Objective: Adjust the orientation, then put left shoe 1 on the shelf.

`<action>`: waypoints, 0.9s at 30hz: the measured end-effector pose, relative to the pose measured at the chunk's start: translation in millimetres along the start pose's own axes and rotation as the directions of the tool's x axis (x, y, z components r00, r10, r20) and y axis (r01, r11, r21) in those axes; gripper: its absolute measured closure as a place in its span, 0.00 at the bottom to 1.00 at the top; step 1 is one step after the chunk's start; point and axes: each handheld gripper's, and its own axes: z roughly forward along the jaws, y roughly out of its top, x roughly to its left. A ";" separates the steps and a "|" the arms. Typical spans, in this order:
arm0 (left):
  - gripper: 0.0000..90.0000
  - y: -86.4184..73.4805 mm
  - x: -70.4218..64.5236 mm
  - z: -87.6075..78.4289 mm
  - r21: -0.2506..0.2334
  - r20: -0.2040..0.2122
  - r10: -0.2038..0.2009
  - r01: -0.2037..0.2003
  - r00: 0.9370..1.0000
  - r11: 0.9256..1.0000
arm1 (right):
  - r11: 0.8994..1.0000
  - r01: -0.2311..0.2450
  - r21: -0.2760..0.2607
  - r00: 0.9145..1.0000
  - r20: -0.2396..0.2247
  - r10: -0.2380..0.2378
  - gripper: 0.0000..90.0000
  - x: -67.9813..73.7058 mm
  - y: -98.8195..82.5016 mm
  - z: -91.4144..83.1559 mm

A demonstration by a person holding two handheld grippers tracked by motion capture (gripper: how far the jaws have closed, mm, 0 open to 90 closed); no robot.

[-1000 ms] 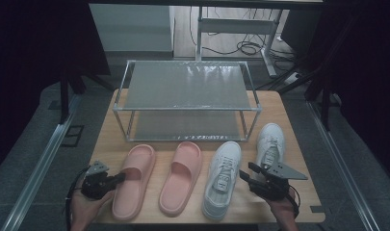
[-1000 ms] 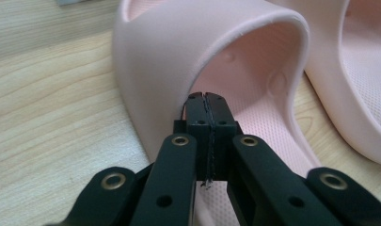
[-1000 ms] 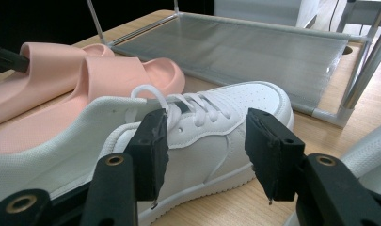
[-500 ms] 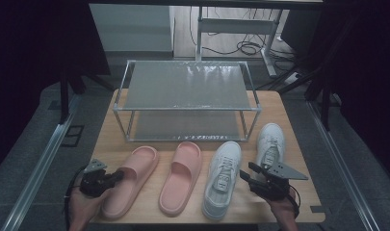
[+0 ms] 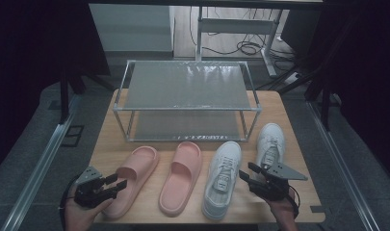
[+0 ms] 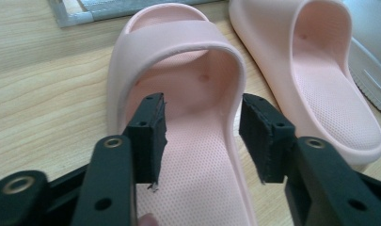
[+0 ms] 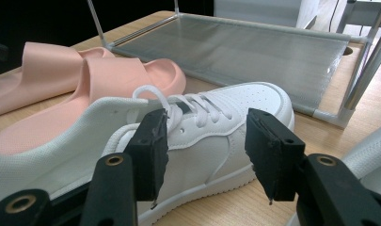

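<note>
Two pink slippers lie side by side on the wooden table (image 5: 298,159), the left slipper (image 5: 137,175) and the right slipper (image 5: 182,173). Beside them are a white sneaker (image 5: 224,175) and a second white sneaker (image 5: 271,143). My left gripper (image 5: 116,183) is at the left slipper's heel; its jaws have just been opening. In the left gripper view it (image 6: 202,136) stands open, with the slipper's (image 6: 178,61) side wall between the pads and untouched. My right gripper (image 5: 246,170) is open beside the nearer sneaker (image 7: 254,101), its jaws (image 7: 204,141) empty.
A two-tier metal shoe rack (image 5: 185,89) with mesh shelves stands at the back of the table, its lower shelf (image 7: 254,47) just beyond the shoes. Both pink slippers (image 7: 127,75) also lie left of the sneaker in the right gripper view. Table edges run close behind both hands.
My left gripper was shut on the left slipper's heel side; it has let go, opened wide and lifted back a little. The right gripper and the sneakers have not moved.
</note>
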 end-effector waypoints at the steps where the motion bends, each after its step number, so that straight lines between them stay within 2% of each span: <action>1: 0.56 -0.3 -0.9 0.6 0.002 0.001 0.000 0.000 1.000 1.000 | 1.000 0.001 -0.001 1.000 0.000 -0.001 0.55 0.0 0.0 0.0; 15: 0.55 1.5 -15.0 6.9 0.010 0.005 0.009 -0.009 1.000 1.000 | 1.000 0.003 -0.004 1.000 -0.001 -0.003 0.55 1.2 1.2 -1.6; 27: 0.55 4.5 -23.1 28.2 0.039 0.002 0.018 -0.018 1.000 0.999 | 1.000 0.004 -0.005 1.000 -0.001 -0.004 0.55 1.5 1.8 -2.1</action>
